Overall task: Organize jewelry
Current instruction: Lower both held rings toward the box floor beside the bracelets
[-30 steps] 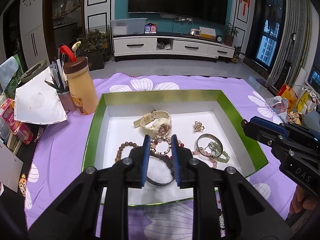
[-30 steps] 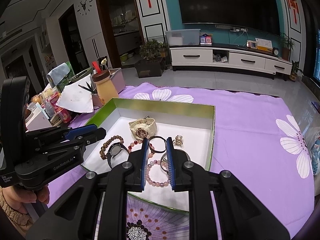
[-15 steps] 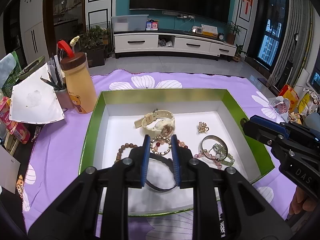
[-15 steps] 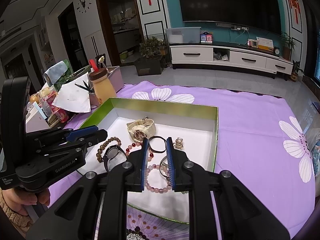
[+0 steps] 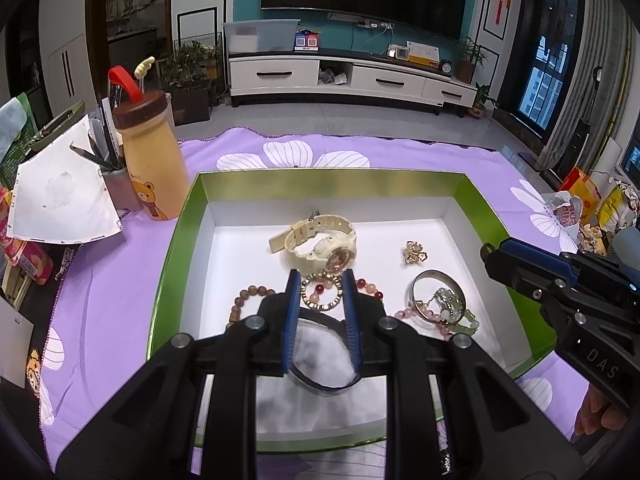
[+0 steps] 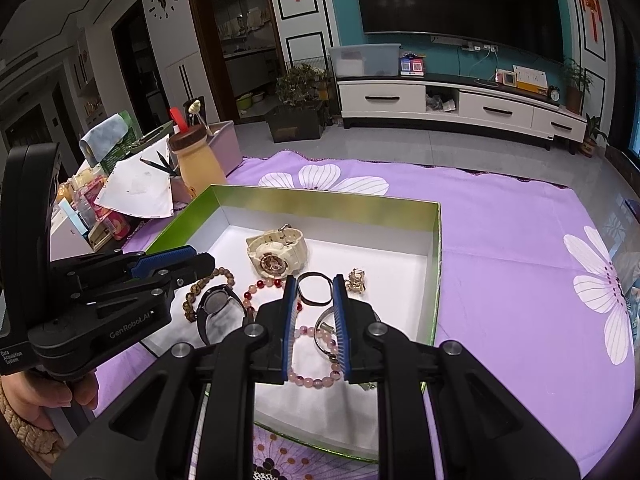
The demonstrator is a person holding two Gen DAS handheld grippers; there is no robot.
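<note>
Green cardboard forms the walls of the shallow box point(image 5: 182, 240) on the purple flowered cloth point(image 5: 120, 272); its floor is white, and the jewelry lies loose on it. In the left wrist view, a cream watch point(image 5: 320, 242) sits near the middle of the box. At about 3 o'clock from it is a small gold charm point(image 5: 414, 254). At 5 o'clock lies a silver bangle point(image 5: 438, 294), tangled with pale green beads and a pink bead bracelet point(image 5: 424, 320). At 6 o'clock from the watch is a thin beaded ring point(image 5: 322, 292), and at 8 o'clock a brown bead bracelet point(image 5: 248, 300). A black watch point(image 5: 320, 350) lies nearest, partly behind the fingers.

The left gripper point(image 5: 321, 292) hangs over the black watch, jaws slightly spread, pinching nothing. The right gripper point(image 6: 314, 296) hovers over the pink bracelet and bangle, jaws likewise parted a little and empty. A yellow bottle point(image 5: 150, 160) stands on the cloth at 10 o'clock from the box.
</note>
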